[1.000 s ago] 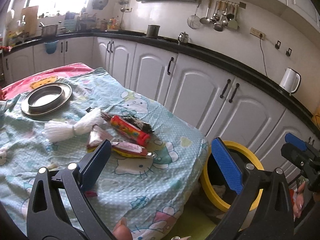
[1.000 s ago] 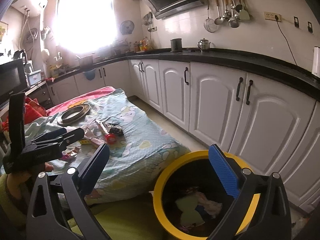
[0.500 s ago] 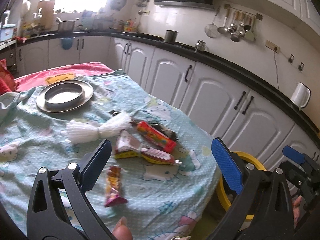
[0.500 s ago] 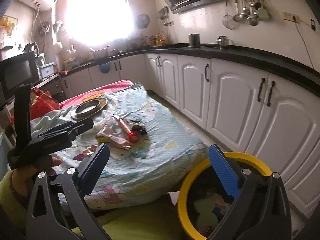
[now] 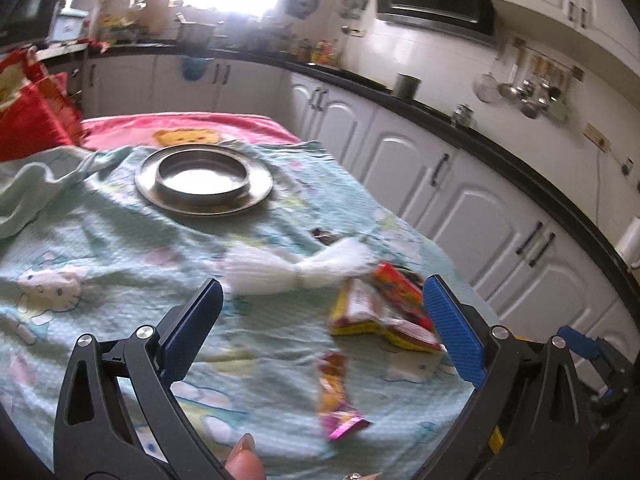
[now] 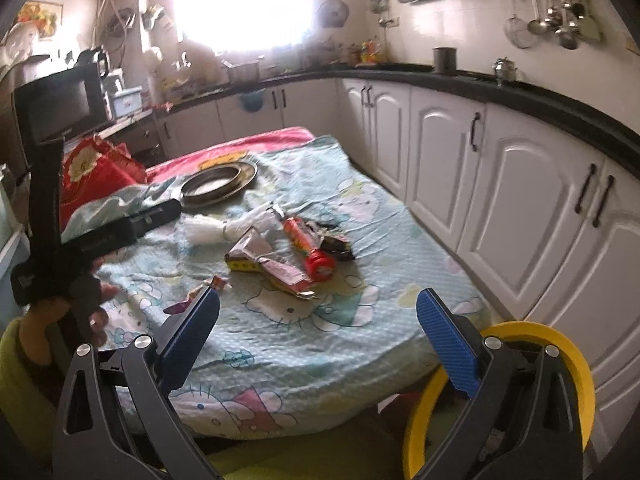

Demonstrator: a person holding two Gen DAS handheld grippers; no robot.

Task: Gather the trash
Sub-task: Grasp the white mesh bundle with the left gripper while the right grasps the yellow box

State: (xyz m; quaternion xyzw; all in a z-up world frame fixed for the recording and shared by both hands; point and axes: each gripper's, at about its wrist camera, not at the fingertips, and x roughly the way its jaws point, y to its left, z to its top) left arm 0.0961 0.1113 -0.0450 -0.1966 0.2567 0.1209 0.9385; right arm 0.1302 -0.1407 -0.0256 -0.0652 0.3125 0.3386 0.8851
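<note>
On the cloth-covered table (image 5: pixel 120 240), with both claws empty and spread wide, the left claw (image 5: pixel 320 332) should drop squarely over the nearest wrapper (image 5: pixel 336 396) (blurred, seemingly a snack packet), then carry it to the yellow bin (image 6: pixel 560 364).

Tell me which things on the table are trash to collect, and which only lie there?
For the job:
- red tube
- yellow wrapper
- small snack wrapper
- dark wrapper
- yellow bin

Just lying about:
- metal plate
- red cushion
- white tassel, possibly; I cannot tell.
</note>
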